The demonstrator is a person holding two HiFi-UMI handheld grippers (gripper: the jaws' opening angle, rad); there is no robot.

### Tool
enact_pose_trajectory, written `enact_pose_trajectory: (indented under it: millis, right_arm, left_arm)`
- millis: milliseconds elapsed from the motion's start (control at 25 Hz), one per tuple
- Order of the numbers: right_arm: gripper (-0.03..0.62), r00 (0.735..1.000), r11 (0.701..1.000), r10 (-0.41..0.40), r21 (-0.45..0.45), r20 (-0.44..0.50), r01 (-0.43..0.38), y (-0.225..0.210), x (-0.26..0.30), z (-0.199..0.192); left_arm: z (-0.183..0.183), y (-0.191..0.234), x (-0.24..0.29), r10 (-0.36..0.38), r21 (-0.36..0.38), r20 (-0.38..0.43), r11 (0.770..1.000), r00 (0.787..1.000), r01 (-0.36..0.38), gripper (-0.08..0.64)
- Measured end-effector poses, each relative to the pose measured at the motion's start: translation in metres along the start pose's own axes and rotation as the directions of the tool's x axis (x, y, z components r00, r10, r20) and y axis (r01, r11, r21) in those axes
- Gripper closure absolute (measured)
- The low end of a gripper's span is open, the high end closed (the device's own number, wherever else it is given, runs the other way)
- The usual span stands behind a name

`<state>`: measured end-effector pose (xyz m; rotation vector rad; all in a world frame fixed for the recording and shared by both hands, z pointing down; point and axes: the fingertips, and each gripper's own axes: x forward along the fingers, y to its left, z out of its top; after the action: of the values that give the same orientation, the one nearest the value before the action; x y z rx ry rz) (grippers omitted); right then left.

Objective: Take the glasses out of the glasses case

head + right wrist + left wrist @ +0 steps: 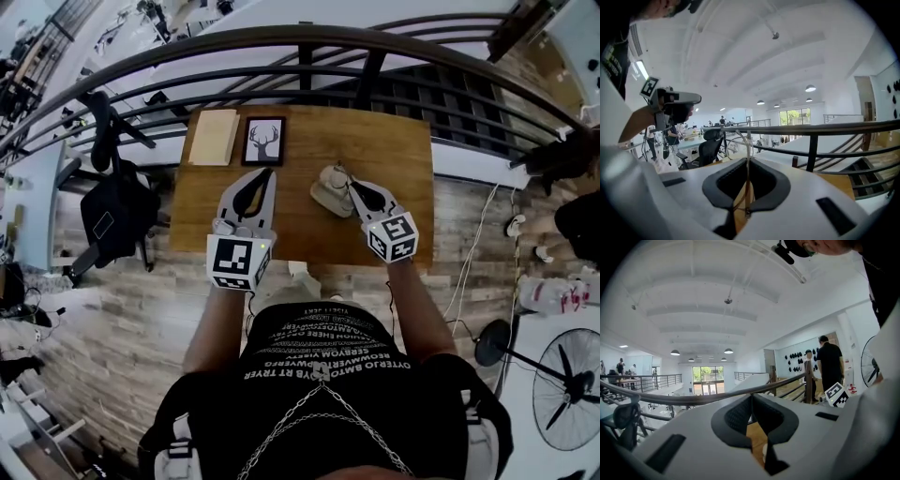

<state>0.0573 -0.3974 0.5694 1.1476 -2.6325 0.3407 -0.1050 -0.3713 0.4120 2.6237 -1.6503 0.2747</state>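
Observation:
A beige glasses case (328, 197) lies in the middle of the wooden table (398, 141). My right gripper (346, 184) hovers just over the case's right side. In the right gripper view this gripper (748, 161) is shut on thin wire-framed glasses (749, 145), which stand upright between the pads with one round lens rim rising to the left. My left gripper (265, 173) is held left of the case, apart from it. Its jaws (751, 397) are shut with nothing between them.
A beige pad (215, 137) and a framed deer picture (263, 141) lie at the table's far left. A dark metal railing (309, 58) runs behind the table. A black bag (112, 220) stands on the floor at left, a fan (567, 389) at right.

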Motion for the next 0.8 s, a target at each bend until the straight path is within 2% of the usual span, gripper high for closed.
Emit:
enact_pose_trajectory:
  millis: [240,800]
  right_arm:
    - [0.565,0.992,0.999,0.029,-0.020,0.119,-0.027,0.013,-0.025,0.045]
    - [0.566,0.960,0.990,0.107,-0.122,0.260,-0.077,0.046,-0.075,0.126]
  left_arm:
    - [0.004,-0.003,-0.003,0.007,0.003,0.007,1.000,1.000,-0.007,0.526]
    - [0.008,-0.015,-0.017,0.008,0.007,0.018,1.000,1.000,-0.008,0.528]
